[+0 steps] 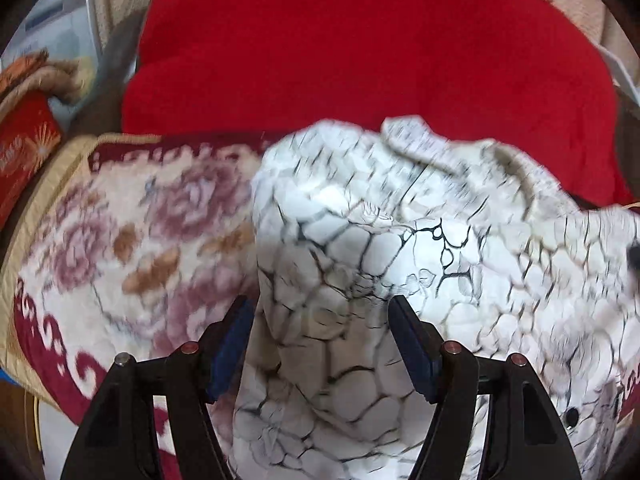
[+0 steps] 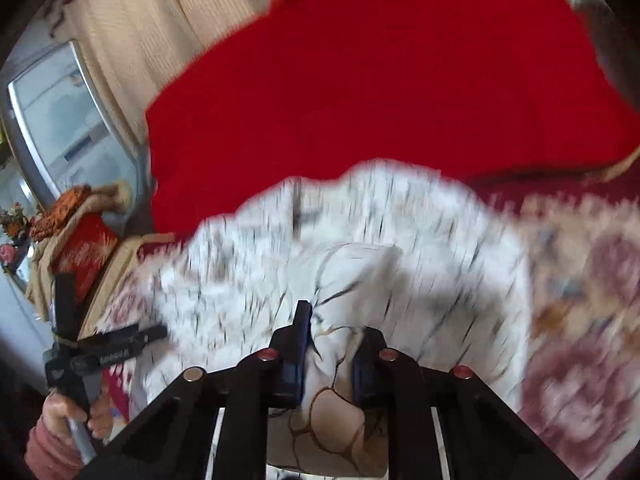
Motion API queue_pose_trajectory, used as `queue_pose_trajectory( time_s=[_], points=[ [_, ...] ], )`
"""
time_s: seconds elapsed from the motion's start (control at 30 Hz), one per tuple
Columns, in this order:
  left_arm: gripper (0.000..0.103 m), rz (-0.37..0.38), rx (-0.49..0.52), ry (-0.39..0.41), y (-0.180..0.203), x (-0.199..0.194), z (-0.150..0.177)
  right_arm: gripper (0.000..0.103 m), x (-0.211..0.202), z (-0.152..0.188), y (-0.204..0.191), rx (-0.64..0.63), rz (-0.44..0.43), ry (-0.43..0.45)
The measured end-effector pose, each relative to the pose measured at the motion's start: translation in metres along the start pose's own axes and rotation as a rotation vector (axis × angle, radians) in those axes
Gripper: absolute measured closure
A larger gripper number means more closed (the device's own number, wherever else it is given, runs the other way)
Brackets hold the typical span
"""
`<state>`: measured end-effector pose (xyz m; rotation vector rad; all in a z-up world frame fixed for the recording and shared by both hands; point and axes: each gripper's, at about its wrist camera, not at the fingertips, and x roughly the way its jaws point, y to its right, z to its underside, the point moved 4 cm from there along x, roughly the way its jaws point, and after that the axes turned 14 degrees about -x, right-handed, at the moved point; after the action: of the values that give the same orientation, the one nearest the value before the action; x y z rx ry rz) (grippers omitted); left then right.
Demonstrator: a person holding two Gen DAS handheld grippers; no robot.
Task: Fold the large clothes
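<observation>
A large white garment with a black crackle print [image 1: 400, 248] lies bunched on a floral blanket [image 1: 120, 240]. My left gripper [image 1: 320, 312] is open, its two fingers standing wide on either side of a raised fold of the garment. In the right wrist view the garment [image 2: 360, 248] is motion-blurred. My right gripper [image 2: 334, 344] is shut on a fold of this garment, and the cloth is bunched between its blue pads. The left gripper's handle [image 2: 72, 360], held by a hand, shows at the left edge of the right wrist view.
A red blanket [image 1: 360, 48] covers the area behind the garment. A red and gold cushion [image 1: 24, 148] lies at the left. A window [image 2: 60, 120] and beige curtain [image 2: 160, 20] stand at the back left.
</observation>
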<state>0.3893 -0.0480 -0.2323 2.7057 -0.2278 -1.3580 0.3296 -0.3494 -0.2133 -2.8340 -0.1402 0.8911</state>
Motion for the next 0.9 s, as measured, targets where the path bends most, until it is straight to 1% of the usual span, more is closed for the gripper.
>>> queue_pose_trajectory(
  time_s=[0.07, 0.1, 0.13, 0.2, 0.23, 0.27, 0.3, 0.33, 0.4, 0.43, 0.5, 0.53, 0.57, 0.6, 0.63, 0.67, 0.7, 0.73, 0.77, 0.8, 0.87, 0.9],
  points=[
    [0.032, -0.02, 0.041, 0.03, 0.01, -0.001, -0.001, 0.086, -0.009, -0.009, 0.006, -0.015, 0.073, 0.052],
    [0.032, -0.047, 0.066, 0.029, 0.013, 0.006, 0.0, 0.086, -0.007, -0.012, 0.013, -0.01, 0.102, 0.056],
    [0.032, -0.086, 0.096, 0.0, 0.016, 0.018, 0.006, 0.086, -0.002, -0.01, 0.021, 0.002, 0.114, 0.036],
    [0.031, -0.133, 0.126, -0.095, 0.015, 0.046, 0.015, 0.081, 0.026, 0.002, 0.04, 0.053, 0.108, -0.067],
    [0.031, -0.134, 0.112, -0.107, 0.013, 0.051, 0.019, 0.079, 0.042, 0.016, 0.051, 0.093, 0.108, -0.147],
    [0.031, -0.126, 0.102, -0.094, 0.012, 0.049, 0.019, 0.078, 0.051, 0.026, 0.057, 0.127, 0.089, -0.19],
    [0.031, -0.118, 0.098, -0.088, 0.011, 0.045, 0.018, 0.075, 0.053, 0.034, 0.062, 0.162, 0.064, -0.2],
    [0.031, -0.108, 0.095, -0.088, 0.01, 0.04, 0.017, 0.068, 0.047, 0.037, 0.065, 0.185, 0.044, -0.175],
    [0.031, -0.087, 0.078, -0.075, 0.004, 0.027, 0.015, 0.041, 0.028, 0.036, 0.07, 0.224, 0.019, -0.139],
    [0.031, -0.081, 0.072, -0.06, 0.001, 0.02, 0.014, 0.025, 0.016, 0.034, 0.073, 0.257, 0.006, -0.103],
    [0.031, -0.062, 0.072, -0.017, -0.006, 0.005, 0.016, 0.024, -0.011, 0.028, 0.076, 0.304, -0.014, 0.008],
    [0.031, -0.057, 0.075, -0.002, -0.006, -0.001, 0.019, 0.024, -0.025, 0.023, 0.073, 0.284, -0.023, 0.055],
    [0.031, -0.059, 0.079, 0.008, -0.007, -0.003, 0.023, 0.024, -0.03, 0.02, 0.068, 0.256, -0.02, 0.065],
    [0.031, -0.067, 0.084, 0.005, -0.007, -0.003, 0.028, 0.026, -0.033, 0.019, 0.06, 0.215, -0.015, 0.066],
    [0.03, -0.076, 0.086, -0.008, -0.009, 0.003, 0.031, 0.032, -0.031, 0.02, 0.051, 0.174, -0.007, 0.054],
    [0.028, -0.094, 0.088, -0.032, -0.011, 0.01, 0.035, 0.037, -0.025, 0.022, 0.043, 0.129, 0.004, 0.023],
    [0.028, -0.112, 0.091, -0.068, -0.013, 0.018, 0.04, 0.047, -0.011, 0.027, 0.035, 0.079, 0.019, -0.048],
    [0.028, -0.11, 0.085, -0.079, -0.015, 0.02, 0.041, 0.052, 0.005, 0.036, 0.028, 0.047, 0.026, -0.133],
    [0.028, -0.105, 0.076, -0.076, -0.016, 0.016, 0.041, 0.051, 0.021, 0.049, 0.025, 0.02, 0.04, -0.234],
    [0.028, -0.099, 0.076, -0.079, -0.016, 0.011, 0.04, 0.052, 0.026, 0.058, 0.024, 0.001, 0.059, -0.267],
    [0.028, -0.075, 0.081, -0.066, -0.018, -0.005, 0.038, 0.053, 0.013, 0.055, 0.018, -0.036, 0.085, -0.229],
    [0.028, -0.071, 0.08, -0.05, -0.02, -0.011, 0.039, 0.053, 0.005, 0.052, 0.018, -0.027, 0.075, -0.225]
  ],
)
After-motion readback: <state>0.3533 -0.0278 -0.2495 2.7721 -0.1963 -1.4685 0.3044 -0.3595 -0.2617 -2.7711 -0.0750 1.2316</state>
